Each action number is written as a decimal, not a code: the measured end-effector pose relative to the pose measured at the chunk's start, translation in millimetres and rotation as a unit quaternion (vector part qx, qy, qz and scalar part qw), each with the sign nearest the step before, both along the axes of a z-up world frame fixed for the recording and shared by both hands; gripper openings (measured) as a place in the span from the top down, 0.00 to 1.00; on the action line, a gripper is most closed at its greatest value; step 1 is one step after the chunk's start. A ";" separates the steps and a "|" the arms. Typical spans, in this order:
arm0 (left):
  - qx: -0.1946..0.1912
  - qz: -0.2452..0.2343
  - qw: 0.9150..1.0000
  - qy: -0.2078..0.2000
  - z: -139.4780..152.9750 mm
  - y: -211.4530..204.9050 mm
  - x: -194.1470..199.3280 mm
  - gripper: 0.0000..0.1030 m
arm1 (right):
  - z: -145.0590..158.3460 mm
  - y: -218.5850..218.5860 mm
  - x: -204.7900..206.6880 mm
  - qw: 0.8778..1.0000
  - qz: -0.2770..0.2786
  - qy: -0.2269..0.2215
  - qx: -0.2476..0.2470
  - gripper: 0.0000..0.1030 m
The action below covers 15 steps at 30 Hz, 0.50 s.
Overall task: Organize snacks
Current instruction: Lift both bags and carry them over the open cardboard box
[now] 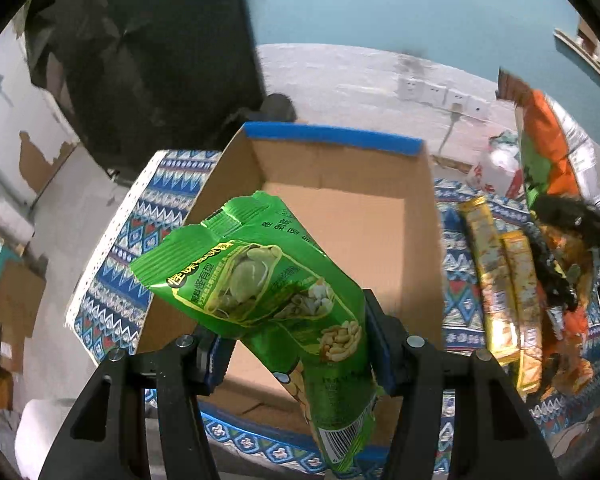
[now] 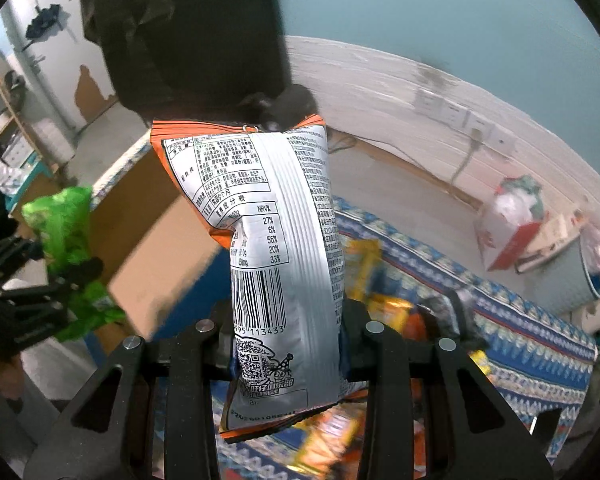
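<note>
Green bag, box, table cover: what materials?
Green bag: glossy plastic film, judging by its sheen and crimped, sealed edge. Box: brown corrugated cardboard, matte, with blue tape on the rim. Table cover: patterned, probably woven cloth or vinyl; the pictures cannot settle which.

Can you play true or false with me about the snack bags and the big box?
1. The left gripper holds a green snack bag. True.
2. The cardboard box is full of snacks. False: its visible floor is bare cardboard.
3. The right gripper holds an orange and silver bag with a barcode showing. True.
4. The box has a red rim. False: the far rim is edged in blue.
5. Two long yellow packets lie on the patterned cloth beside the box. True.
6. Both grippers are empty. False: each one grips a bag.
</note>
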<state>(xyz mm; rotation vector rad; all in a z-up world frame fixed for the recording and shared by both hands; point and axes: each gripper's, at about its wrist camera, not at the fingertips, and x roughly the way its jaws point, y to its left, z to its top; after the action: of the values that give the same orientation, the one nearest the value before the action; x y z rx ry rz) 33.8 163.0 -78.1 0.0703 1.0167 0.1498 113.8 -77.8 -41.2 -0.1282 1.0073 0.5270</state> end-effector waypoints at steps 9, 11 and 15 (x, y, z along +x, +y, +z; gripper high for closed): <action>-0.008 0.032 0.999 0.026 -19.2 28.9 8.9 0.42 | -6.8 55.8 3.5 0.999 0.037 0.015 0.007 0.67; -0.007 0.038 0.999 0.037 -24.4 35.4 11.8 0.41 | -9.8 68.3 3.8 0.999 0.043 0.019 0.004 0.67; 0.004 0.049 0.997 0.058 -34.8 44.1 15.9 0.40 | -16.3 86.0 8.5 0.998 0.050 0.026 0.003 0.67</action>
<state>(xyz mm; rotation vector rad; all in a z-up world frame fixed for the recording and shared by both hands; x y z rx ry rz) 49.8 207.2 -112.9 0.0368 1.1350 0.2417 122.3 8.2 -57.5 -0.1604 1.0538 0.6277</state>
